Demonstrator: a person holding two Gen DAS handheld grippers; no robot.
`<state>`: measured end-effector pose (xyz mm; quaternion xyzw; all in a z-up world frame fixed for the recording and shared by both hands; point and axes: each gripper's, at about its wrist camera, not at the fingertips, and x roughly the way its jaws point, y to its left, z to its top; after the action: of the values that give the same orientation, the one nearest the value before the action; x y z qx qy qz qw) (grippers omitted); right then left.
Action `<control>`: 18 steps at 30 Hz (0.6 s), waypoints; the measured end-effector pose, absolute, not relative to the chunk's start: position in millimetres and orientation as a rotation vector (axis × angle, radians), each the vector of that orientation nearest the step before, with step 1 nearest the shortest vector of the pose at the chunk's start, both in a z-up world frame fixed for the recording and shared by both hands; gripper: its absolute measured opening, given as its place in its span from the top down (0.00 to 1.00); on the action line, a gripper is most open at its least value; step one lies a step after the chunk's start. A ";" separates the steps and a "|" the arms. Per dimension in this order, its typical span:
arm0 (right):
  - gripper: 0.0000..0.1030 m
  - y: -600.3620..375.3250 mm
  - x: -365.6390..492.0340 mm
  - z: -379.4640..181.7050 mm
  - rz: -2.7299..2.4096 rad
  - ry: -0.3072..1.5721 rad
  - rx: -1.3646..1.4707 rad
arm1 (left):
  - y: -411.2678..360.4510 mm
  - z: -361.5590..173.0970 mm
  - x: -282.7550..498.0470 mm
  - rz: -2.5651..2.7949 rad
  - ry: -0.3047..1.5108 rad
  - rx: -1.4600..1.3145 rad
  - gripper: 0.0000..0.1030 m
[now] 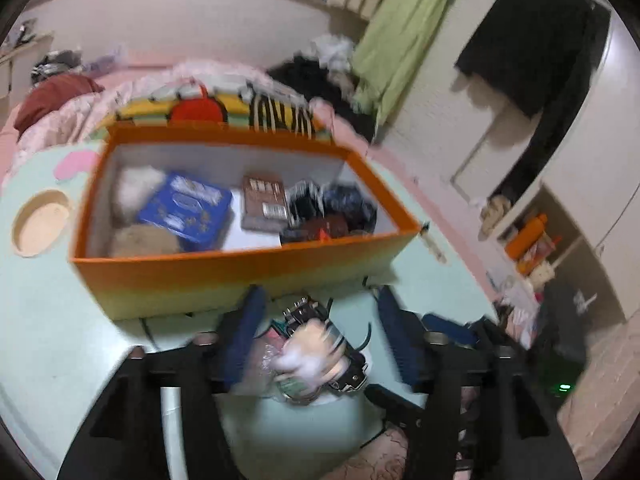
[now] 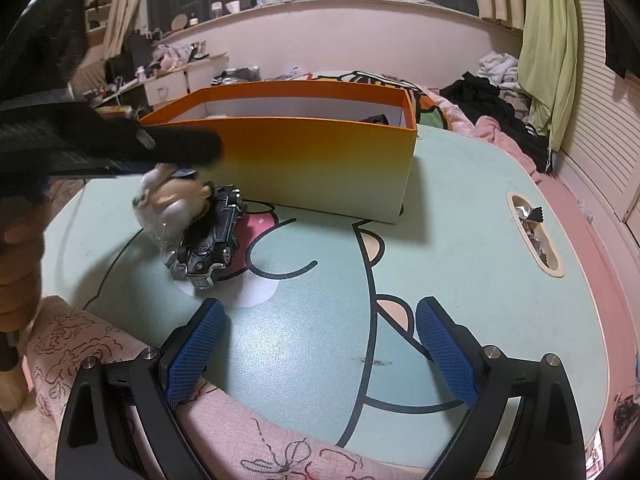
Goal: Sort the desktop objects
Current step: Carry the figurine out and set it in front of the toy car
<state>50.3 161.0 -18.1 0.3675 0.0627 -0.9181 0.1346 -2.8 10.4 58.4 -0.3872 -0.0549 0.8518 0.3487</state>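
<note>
Toy car point(image 2: 212, 240) lies beneath the left tool's point(image 1: 316, 340) parted, downward-angled jaws.

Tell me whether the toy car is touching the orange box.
Apart. In the right wrist view, a strip of bare table separates the toy car from the orange box; the car lies against a plastic-wrapped toy instead.

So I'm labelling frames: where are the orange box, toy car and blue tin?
Orange box point(image 2: 320, 160), right wrist view, front wall.
Toy car point(image 2: 212, 240), right wrist view, roof.
Blue tin point(image 1: 186, 210), left wrist view, lid.
</note>
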 end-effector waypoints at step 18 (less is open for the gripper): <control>0.06 161.1 51.7 -17.8 -2.671 0.183 1.066 | -5.5 4.1 62.7 2.460 0.280 -0.960 0.10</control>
<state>51.7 161.1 -17.8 0.3669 0.0629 -0.9190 0.1297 62.7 -5.5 4.1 -0.3508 0.1022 0.8992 0.2408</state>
